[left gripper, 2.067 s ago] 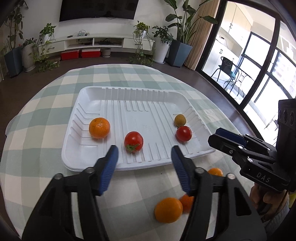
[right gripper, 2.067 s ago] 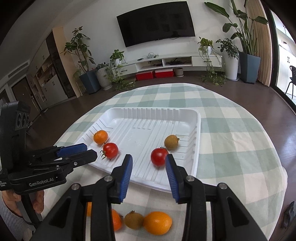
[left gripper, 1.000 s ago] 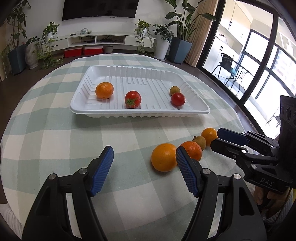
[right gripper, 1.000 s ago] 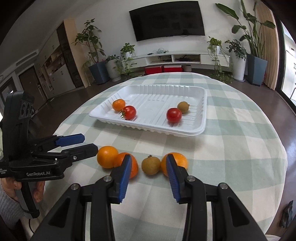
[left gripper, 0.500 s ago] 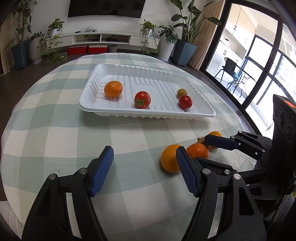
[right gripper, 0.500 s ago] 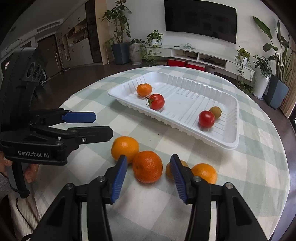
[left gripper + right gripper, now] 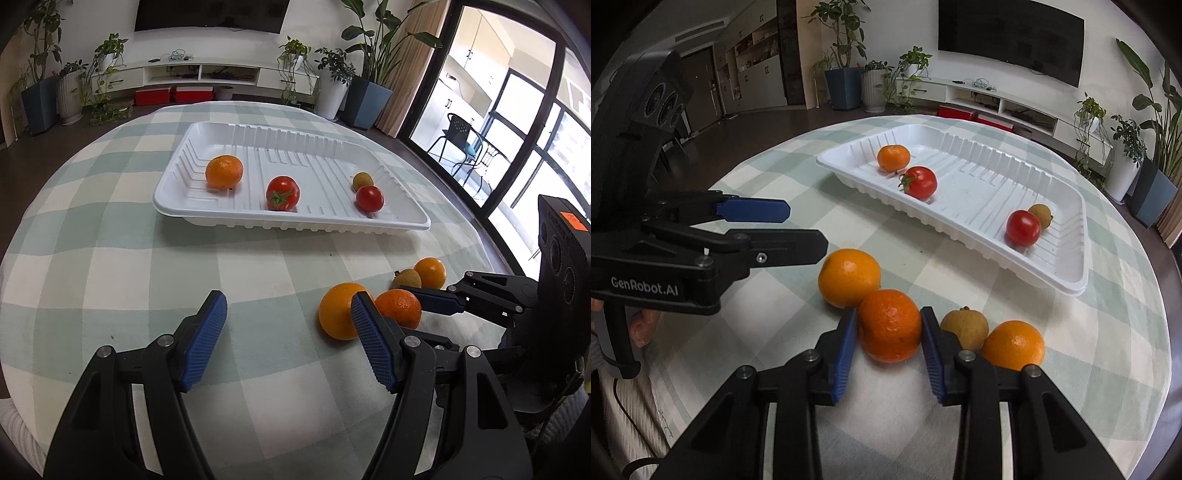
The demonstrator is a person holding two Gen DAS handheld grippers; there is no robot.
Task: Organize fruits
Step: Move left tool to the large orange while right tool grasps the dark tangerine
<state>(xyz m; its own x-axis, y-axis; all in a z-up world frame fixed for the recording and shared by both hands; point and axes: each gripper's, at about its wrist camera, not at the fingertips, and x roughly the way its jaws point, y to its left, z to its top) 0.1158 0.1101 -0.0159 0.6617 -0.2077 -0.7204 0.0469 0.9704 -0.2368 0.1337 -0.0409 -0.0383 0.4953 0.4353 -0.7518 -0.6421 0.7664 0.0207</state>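
A white tray [image 7: 236, 218] [image 7: 1067, 266] on the checked tablecloth holds an orange [image 7: 224, 172], two tomatoes [image 7: 283, 193] [image 7: 369, 198] and a small brown fruit [image 7: 362, 180]. In front of it lie a smooth orange [image 7: 849, 277], a darker mandarin [image 7: 889, 325], a brown fruit [image 7: 964, 328] and another orange [image 7: 1013, 344]. My right gripper [image 7: 888, 341] has its blue pads on both sides of the mandarin, touching it on the table. My left gripper [image 7: 288, 321] is open and empty, just left of the smooth orange [image 7: 338, 310].
The round table's edge curves close on the right [image 7: 1167, 332]. Behind are a TV console [image 7: 199, 75], potted plants [image 7: 328, 85] and glass doors [image 7: 517, 122]. The left gripper's body [image 7: 665, 236] hangs over the table at the left of the right wrist view.
Both grippers came back from the tray to the loose fruit. My right gripper moved forward and closed around the mandarin. My left gripper stayed open beside the smooth orange.
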